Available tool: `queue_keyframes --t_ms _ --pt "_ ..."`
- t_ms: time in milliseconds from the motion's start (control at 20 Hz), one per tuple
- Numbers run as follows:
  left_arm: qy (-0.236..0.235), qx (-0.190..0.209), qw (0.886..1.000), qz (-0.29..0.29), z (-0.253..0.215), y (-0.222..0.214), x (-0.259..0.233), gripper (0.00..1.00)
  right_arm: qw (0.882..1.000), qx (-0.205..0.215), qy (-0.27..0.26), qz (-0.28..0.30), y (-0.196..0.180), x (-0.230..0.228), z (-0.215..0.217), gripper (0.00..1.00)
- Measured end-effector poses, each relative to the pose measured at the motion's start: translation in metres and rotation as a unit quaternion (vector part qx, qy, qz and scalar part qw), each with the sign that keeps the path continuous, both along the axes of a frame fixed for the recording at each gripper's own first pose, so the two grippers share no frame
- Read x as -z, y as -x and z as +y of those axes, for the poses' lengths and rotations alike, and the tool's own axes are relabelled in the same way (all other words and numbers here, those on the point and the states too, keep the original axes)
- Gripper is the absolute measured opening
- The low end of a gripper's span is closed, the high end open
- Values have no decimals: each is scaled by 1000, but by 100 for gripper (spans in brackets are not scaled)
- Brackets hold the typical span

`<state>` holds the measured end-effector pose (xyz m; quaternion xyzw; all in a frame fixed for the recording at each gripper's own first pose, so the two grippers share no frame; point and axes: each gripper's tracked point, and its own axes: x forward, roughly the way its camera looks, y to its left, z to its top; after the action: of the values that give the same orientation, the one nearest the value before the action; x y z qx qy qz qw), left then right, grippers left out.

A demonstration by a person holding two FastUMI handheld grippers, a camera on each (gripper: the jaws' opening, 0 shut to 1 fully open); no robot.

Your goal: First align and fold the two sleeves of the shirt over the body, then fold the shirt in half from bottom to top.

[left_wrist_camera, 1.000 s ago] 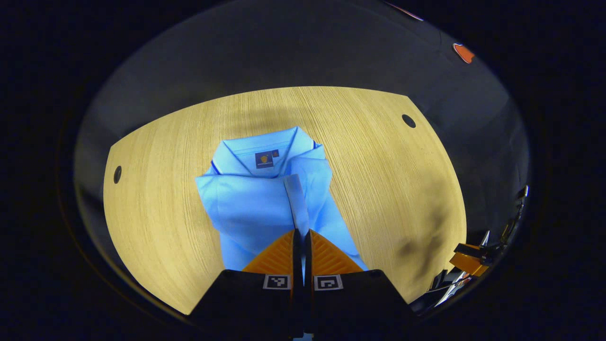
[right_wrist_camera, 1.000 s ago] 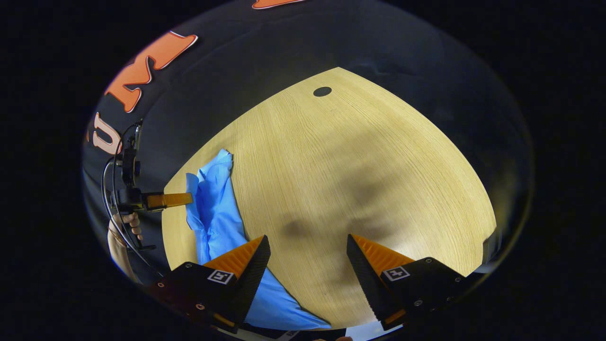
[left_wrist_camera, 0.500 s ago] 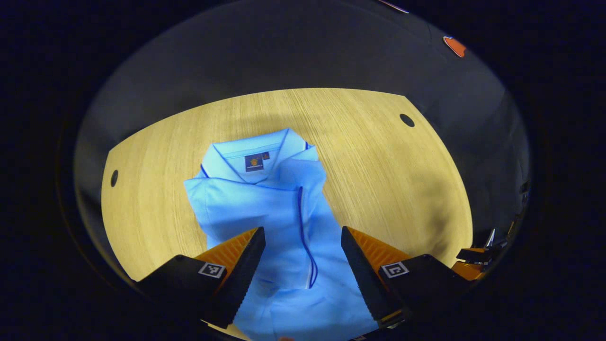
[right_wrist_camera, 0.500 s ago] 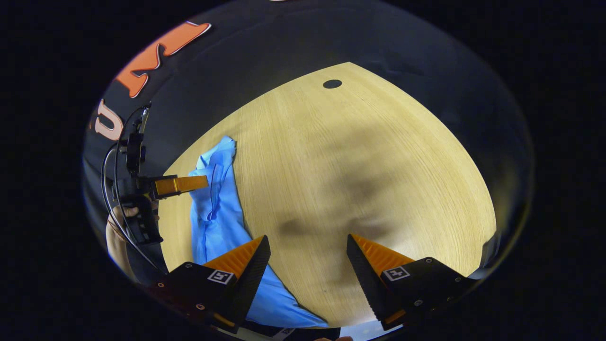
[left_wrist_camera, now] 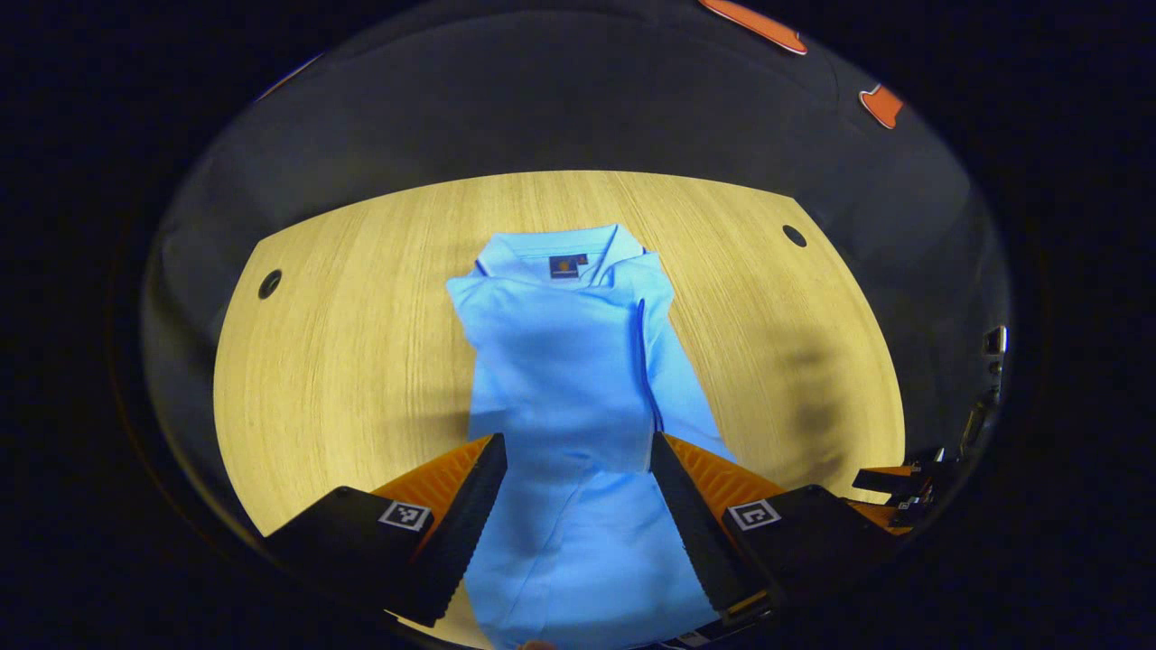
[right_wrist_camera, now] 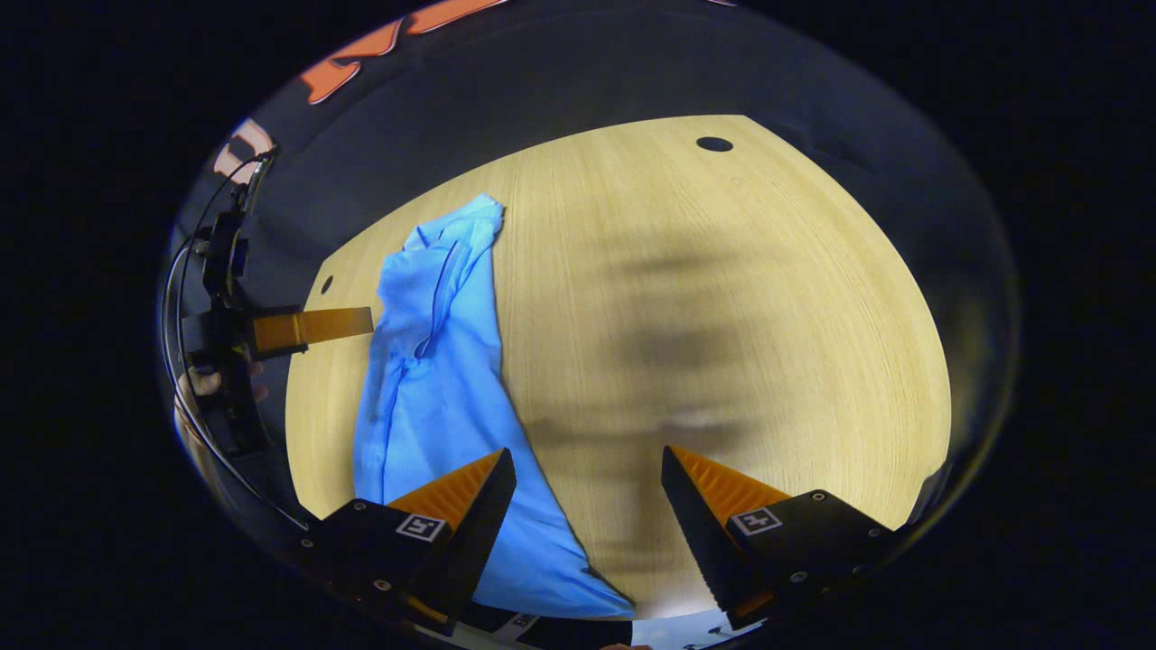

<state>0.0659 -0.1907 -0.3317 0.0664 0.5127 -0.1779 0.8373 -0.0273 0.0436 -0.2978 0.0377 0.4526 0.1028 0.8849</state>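
Observation:
A light blue polo shirt (left_wrist_camera: 569, 361) lies on the wooden table (left_wrist_camera: 343, 343), collar at the far end, both sleeves folded in over the body. My left gripper (left_wrist_camera: 578, 447) hangs open above the shirt's lower half, fingers apart with cloth showing between them but not held. In the right gripper view the shirt (right_wrist_camera: 433, 379) lies at the left, seen from its side. My right gripper (right_wrist_camera: 587, 460) is open over bare table just right of the shirt's hem. The left gripper (right_wrist_camera: 361, 320) shows at the far left, above the shirt, with a hand behind it.
The table has round cable holes (left_wrist_camera: 269, 283) near its far corners, another one (left_wrist_camera: 795, 236) on the right. The right gripper (left_wrist_camera: 890, 483) peeks in at the lower right of the left gripper view. Black cloth walls surround the table.
My left gripper was shut on the sleeve, then opened and let it drop onto the body. It has since pulled back, so more of the shirt shows. The right gripper turned slightly toward the shirt.

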Motion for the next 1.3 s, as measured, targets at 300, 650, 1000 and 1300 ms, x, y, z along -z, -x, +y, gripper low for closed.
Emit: queue_keyframes --t_ms 300,650,1000,1300 --pt "-5 -24 1000 20 68 67 8 100 998 -27 46 13 40 20 21 99" --pt "-14 -49 996 73 131 170 45 100 993 -46 99 52 102 50 20 99" --pt "-55 -37 992 112 173 255 67 100 985 -43 131 101 150 81 7 99" --pt "-60 -40 984 163 175 302 87 100 981 -30 149 123 163 98 0 99"
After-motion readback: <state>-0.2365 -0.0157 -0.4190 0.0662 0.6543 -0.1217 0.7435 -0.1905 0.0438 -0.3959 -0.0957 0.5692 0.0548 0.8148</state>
